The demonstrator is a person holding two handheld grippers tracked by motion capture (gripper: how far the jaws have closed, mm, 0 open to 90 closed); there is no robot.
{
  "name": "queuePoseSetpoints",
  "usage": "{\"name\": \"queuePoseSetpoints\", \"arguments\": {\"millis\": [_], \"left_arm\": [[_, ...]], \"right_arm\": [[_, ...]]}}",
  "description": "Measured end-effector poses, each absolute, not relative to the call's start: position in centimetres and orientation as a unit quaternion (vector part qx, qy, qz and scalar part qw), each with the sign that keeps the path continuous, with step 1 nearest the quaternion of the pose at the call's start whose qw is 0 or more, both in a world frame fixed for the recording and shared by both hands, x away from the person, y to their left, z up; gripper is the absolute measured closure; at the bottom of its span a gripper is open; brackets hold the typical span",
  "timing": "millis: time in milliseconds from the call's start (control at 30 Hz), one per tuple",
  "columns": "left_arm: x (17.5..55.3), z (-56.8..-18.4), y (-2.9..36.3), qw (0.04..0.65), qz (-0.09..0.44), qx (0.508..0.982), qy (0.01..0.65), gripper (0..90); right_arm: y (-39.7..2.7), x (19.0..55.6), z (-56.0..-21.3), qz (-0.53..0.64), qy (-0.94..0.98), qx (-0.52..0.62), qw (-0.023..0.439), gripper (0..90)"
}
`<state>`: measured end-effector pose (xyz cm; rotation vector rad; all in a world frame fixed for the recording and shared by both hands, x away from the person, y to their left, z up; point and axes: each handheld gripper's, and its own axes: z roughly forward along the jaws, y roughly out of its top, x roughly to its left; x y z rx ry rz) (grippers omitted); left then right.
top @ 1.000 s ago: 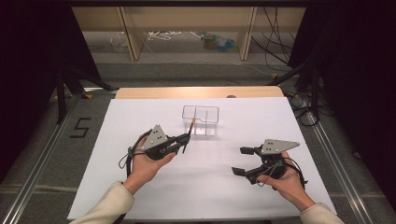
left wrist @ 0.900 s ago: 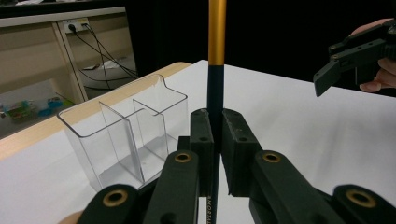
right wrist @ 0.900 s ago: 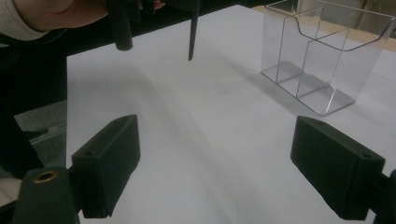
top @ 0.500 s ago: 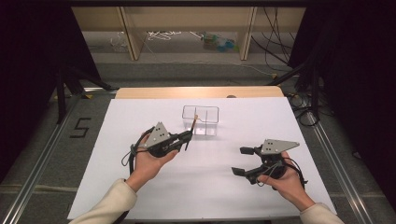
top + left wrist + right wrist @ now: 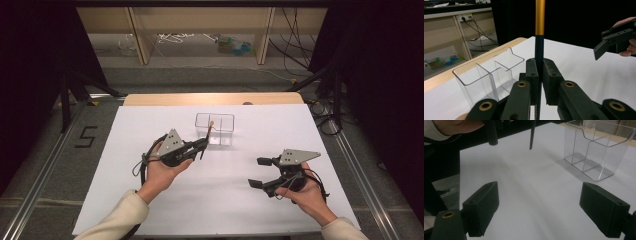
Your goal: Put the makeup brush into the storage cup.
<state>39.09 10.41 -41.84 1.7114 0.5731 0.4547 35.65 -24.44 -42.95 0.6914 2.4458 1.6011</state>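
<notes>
Left gripper (image 5: 200, 146) clamped tight on a thin dark pen (image 5: 539, 57) with a gold upper section, held just in front of the clear divided holder (image 5: 215, 129) on the white table (image 5: 125, 200). Up close in the left gripper view: both black pads squeezing the shaft, pen standing straight up between them, some tiny gold lettering low on the barrel but too small and cut off to read. From the high view just a skinny stick with an orange-ish tip leaning toward the holder's left compartment; can't tell from there whether the tip sits over the rim or just short of it. Right gripper (image 5: 261, 172) well off to the right of the holder and nearer the person, jaws spread wide apart, nothing between them. In the right gripper view, bare white surface between the two pads, the pen's dark lower end hanging above the table to the left of the holder, both compartments looking empty. On the floor left of the holder, a black "5" (image 5: 85, 136) marked on the grey. Behind the holder, past the wooden table edge, a shelf with loose cables (image 5: 175, 38) and some coloured bits. Nothing blocking the way between pen and holder.
</notes>
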Motion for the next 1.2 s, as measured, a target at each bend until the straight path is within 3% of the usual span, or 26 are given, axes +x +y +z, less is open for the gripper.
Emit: {"name": "queuePoseSetpoints", "arguments": {"millis": [1200], "left_arm": [[39.9, -41.05, 9.45, 0.603, 0.2, 0.734, 0.239, 82.8]], "right_arm": [[-24.46, 35.68, -42.98, 0.532, 0.813, 0.227, 0.07, 16.5]]}}
